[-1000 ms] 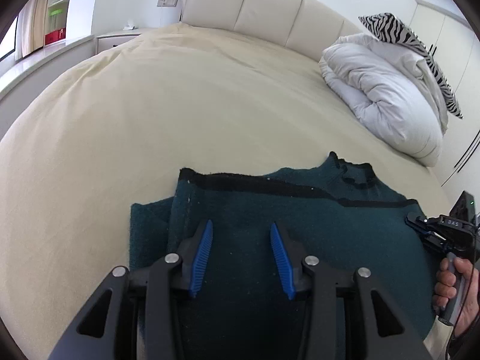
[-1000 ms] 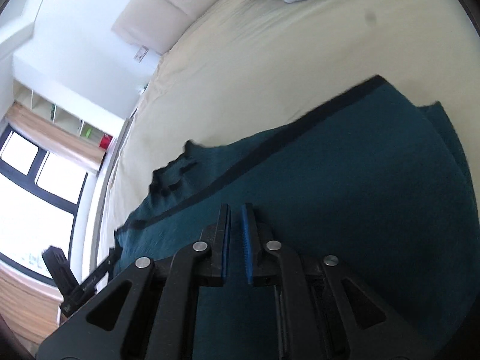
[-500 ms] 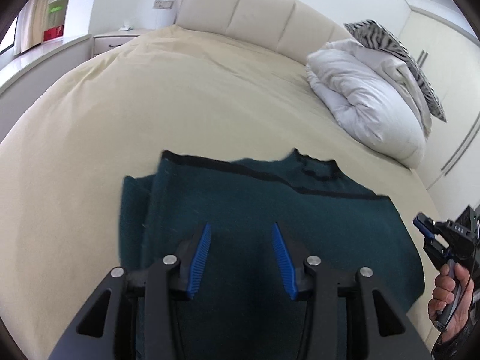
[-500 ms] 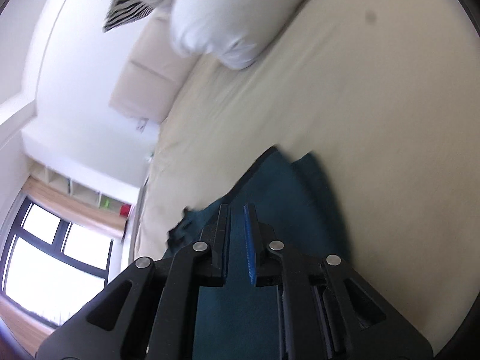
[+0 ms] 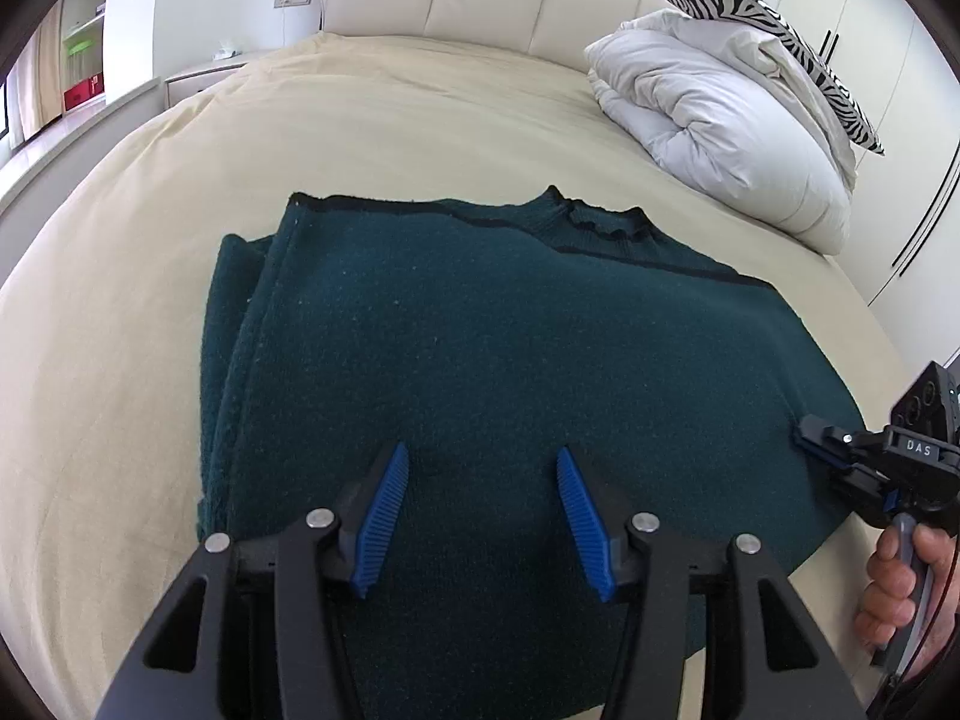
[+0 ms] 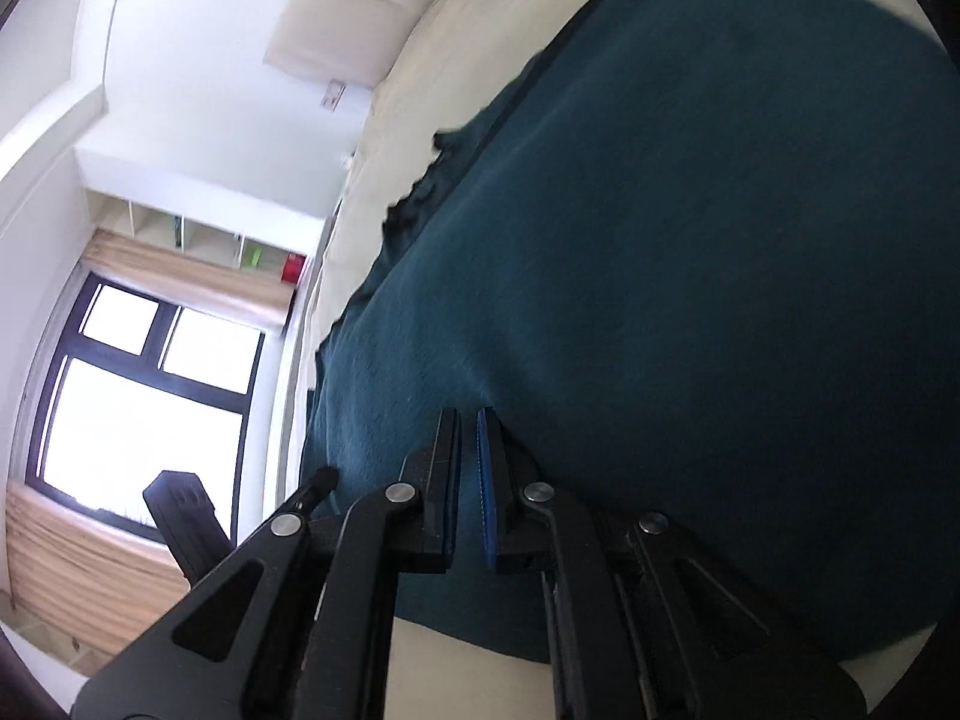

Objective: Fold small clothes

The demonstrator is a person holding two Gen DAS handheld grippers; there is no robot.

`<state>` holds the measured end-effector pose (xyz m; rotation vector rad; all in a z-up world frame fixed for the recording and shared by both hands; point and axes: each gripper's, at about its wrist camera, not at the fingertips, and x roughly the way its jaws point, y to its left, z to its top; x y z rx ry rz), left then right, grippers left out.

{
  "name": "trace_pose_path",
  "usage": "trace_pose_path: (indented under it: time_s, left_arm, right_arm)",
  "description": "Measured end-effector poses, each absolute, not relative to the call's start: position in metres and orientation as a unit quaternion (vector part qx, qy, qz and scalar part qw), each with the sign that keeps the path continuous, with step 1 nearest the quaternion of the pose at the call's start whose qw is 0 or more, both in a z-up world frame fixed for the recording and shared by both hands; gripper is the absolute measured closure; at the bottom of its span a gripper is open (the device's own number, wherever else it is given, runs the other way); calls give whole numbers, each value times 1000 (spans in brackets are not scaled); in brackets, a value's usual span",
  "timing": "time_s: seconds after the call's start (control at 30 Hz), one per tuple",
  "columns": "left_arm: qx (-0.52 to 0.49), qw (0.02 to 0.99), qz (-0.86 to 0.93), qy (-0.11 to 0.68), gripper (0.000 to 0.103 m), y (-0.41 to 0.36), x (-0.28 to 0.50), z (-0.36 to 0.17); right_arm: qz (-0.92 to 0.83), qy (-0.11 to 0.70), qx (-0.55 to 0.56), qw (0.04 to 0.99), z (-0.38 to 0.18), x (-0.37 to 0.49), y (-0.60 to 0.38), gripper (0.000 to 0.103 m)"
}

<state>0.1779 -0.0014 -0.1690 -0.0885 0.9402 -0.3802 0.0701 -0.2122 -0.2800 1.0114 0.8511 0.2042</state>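
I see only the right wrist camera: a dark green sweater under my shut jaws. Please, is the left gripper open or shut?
Observer: The left gripper is open over the sweater. Its jaws have just been opening, and nothing is between them.
Operator: Is the sweater's far side, by the left gripper, folded already?
Observer: It looks so. An upper layer lies over a lower one, which sticks out along the left edge.
Operator: Is anything else on the bed?
Observer: A white duvet with a zebra pillow on it, at the far right near the headboard.
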Motion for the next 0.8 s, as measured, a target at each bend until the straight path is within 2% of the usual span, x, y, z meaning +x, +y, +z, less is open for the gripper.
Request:
trace_pose_path:
  time_s: [0.17,0.27,0.37,0.43,0.8]
  left_arm:
    - [-40,875,-181,448,48,-1,177,-170]
    - [-39,875,-181,448,48,-1,177,-170]
    - [-36,875,-180,448,48,-2,178,-170]
    - [-35,875,-180,448,47,-2,178,-170]
    - [-32,873,-187,449,40,-7,179,-170]
  right_arm:
    - [-22,363,456,812,-257,22,-270,95]
    - [-75,347,443,823,-242,5,-292,88]
    - [-93,341,426,833,-229,-2,-311,72]
    - [-96,334,421,838,-226,-1,-327,51]
    - [-44,347,499,793,-252,-2,-335,50]
